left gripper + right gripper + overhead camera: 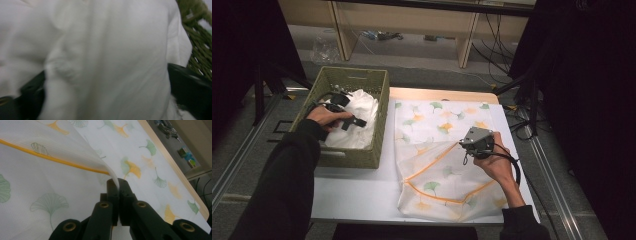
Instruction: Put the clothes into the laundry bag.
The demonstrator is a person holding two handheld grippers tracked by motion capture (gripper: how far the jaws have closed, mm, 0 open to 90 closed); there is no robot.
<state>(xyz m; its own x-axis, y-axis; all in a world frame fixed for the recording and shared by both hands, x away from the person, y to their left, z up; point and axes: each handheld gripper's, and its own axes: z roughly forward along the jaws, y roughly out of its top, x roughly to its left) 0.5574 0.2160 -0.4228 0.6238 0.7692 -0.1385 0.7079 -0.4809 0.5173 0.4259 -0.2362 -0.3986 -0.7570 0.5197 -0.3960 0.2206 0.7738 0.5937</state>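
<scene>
Over the woven basket (377, 95), left gripper (343, 114) spread wide w/ white cloth (105, 60) between jaws; right gripper (117, 185) pinches mesh bag (62, 150) flap.

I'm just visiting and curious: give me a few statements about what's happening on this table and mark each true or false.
1. The right gripper pinches the mesh bag at its yellow-edged opening. True.
2. The white cloth lies in a red plastic tub. False: it lies in a green woven basket.
3. The left gripper is over the basket, with its jaws standing wide on either side of the cloth. True.
4. The bag is plain blue. False: it is white with green and orange leaves.
5. The bag lies inside the basket. False: it lies on the table beside it.
</scene>
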